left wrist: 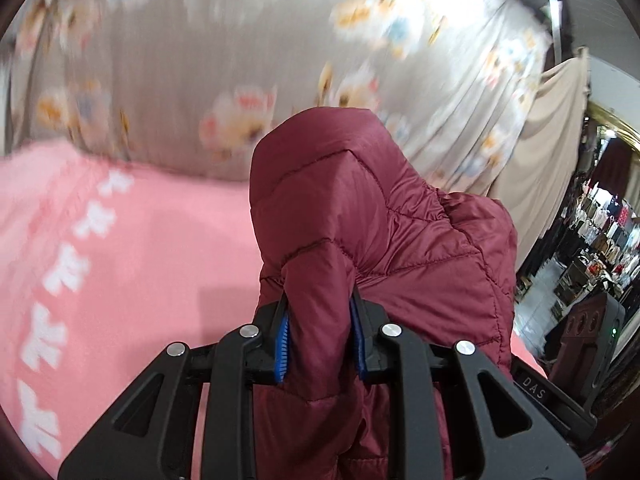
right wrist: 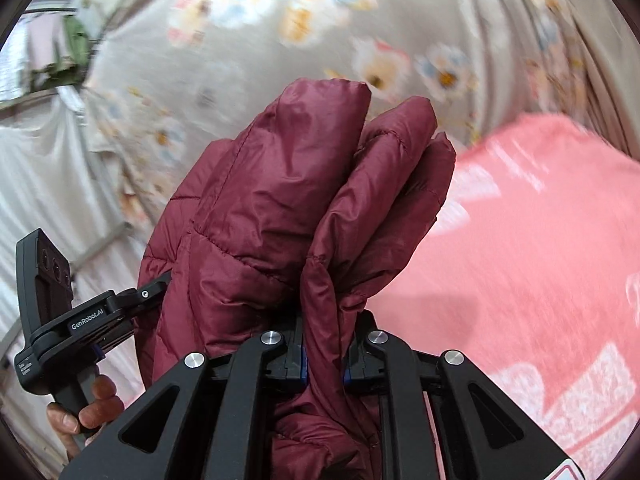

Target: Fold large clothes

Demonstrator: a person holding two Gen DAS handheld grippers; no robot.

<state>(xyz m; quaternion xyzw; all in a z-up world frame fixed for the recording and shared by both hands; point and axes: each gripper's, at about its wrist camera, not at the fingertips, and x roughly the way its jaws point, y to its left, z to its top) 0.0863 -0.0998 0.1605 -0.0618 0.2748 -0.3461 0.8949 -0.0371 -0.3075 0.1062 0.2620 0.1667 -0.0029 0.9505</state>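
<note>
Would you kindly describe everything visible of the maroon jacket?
The jacket is maroon, quilted and puffy, with a slightly shiny, nylon-like shell and stitched seams. It is bunched and lifted above the pink blanket, folds sticking up. The left gripper and the right gripper each pinch a fold of it.

A lived-in room at home, likely a bedroom: pink blanket point(left wrist: 140, 248) spread as on a bed, flowered curtain point(left wrist: 168, 80) hung behind it, plain cloth point(left wrist: 536, 168) draped at one side, crowded shelves point(left wrist: 600, 232) of household clutter, laundry point(right wrist: 60, 48) hanging on a line.
</note>
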